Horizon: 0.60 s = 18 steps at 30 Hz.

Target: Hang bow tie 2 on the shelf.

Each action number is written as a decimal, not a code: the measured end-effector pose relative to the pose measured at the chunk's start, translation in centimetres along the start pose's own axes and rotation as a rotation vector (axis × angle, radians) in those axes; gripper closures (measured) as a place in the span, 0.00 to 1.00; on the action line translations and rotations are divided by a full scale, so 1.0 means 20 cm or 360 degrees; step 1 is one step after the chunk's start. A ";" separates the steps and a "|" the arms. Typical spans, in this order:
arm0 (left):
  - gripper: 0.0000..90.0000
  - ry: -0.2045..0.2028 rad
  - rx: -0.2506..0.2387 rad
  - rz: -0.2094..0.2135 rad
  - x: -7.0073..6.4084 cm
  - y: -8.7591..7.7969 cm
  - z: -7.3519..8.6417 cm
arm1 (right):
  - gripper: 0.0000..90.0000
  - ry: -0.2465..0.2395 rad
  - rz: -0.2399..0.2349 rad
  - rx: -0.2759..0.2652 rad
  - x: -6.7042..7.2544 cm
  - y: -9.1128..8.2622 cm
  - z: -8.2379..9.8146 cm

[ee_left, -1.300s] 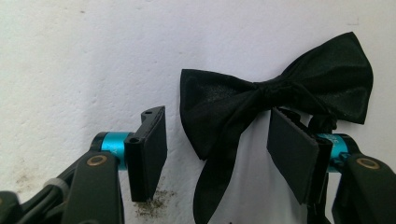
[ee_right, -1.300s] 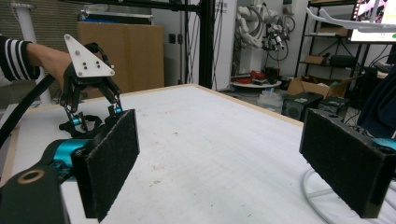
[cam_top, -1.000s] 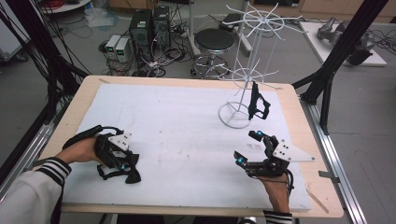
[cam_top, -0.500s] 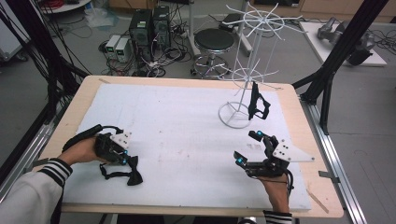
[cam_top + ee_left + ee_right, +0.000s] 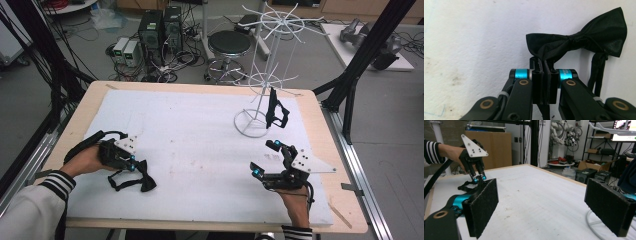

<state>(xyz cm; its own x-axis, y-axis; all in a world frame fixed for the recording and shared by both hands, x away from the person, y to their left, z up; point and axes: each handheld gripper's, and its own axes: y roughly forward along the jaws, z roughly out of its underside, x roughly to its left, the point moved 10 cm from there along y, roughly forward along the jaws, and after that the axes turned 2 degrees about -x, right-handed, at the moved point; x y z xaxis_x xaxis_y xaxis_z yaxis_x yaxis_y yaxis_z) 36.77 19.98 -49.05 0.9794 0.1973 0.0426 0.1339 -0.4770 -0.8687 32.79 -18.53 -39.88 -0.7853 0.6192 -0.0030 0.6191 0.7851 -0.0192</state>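
A black bow tie [image 5: 142, 181] with a thin strap lies on the white table cover [image 5: 200, 135] at the front left. My left gripper [image 5: 131, 165] is shut on one wing of it. In the left gripper view the jaws [image 5: 543, 62] pinch the bow tie [image 5: 584, 42] at its left wing, and the rest spreads to the right. My right gripper [image 5: 264, 157] rests at the front right, open, with nothing between its felt pads [image 5: 484, 205]. A second black bow tie [image 5: 276, 111] hangs on the white wire rack [image 5: 272, 75].
The rack's round base [image 5: 251, 122] stands at the table's back right, just beyond my right gripper. A wooden rim [image 5: 200, 86] borders the table. Beyond the far edge are a stool [image 5: 229, 44], computer cases [image 5: 160, 27] and black frame posts [image 5: 360, 60].
My left gripper has shifted slightly back and left off the bow tie, which now trails out to the right of its jaws. The right gripper has not moved.
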 end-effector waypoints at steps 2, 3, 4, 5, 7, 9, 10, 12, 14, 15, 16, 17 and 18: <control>0.96 -0.0026 -0.0029 -0.0020 0.00 -0.01 -0.01 | 0.12 -0.0002 -0.0002 0.0000 0.00 0.00 0.00; 0.96 -0.0027 -0.0052 -0.0027 0.01 -0.02 -0.02 | 0.13 -0.0002 -0.0003 0.0000 0.00 0.00 0.00; 0.96 -0.0044 -0.0081 -0.0040 0.02 -0.03 -0.03 | 0.12 0.0003 -0.0003 0.0000 0.00 0.00 0.00; 0.96 -0.0061 -0.0106 -0.0038 0.02 -0.04 -0.04 | 0.13 0.0002 -0.0003 0.0002 0.00 0.00 0.00; 0.96 -0.0077 -0.0167 -0.0069 0.03 -0.05 -0.06 | 0.13 0.0004 -0.0008 0.0003 0.00 0.01 0.00; 0.96 -0.0096 -0.0225 -0.0073 0.03 -0.07 -0.09 | 0.13 0.0003 -0.0016 0.0012 0.01 0.01 0.01; 0.96 -0.0104 -0.0261 -0.0080 0.03 -0.08 -0.10 | 0.13 0.0008 -0.0018 0.0018 0.01 0.02 0.01; 0.96 -0.0121 -0.0319 -0.0092 0.04 -0.09 -0.12 | 0.13 0.0011 -0.0035 0.0013 0.02 0.02 0.00; 0.96 -0.0157 -0.0381 -0.0093 0.04 -0.10 -0.15 | 0.13 0.0015 -0.0041 0.0011 0.03 0.03 0.00; 0.96 -0.0165 -0.0405 -0.0106 0.05 -0.11 -0.16 | 0.13 0.0013 -0.0044 0.0010 0.03 0.03 0.00; 0.96 -0.0174 -0.0424 -0.0107 0.05 -0.11 -0.17 | 0.13 0.0010 -0.0047 0.0011 0.03 0.03 -0.01; 0.96 -0.0184 -0.0447 -0.0118 0.05 -0.12 -0.18 | 0.13 0.0013 -0.0049 0.0010 0.03 0.03 -0.01; 0.96 -0.0191 -0.0473 -0.0129 0.05 -0.13 -0.19 | 0.13 0.0011 -0.0053 0.0007 0.03 0.04 -0.01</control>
<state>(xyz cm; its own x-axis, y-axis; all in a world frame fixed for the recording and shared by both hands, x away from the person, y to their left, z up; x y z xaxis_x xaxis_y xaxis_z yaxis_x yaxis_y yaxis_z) 37.98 18.18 -44.93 0.9413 0.3361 0.0318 0.2663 -0.6812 -0.6819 32.78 -17.55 -39.71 -0.8053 0.5929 0.0045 0.5927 0.8051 -0.0234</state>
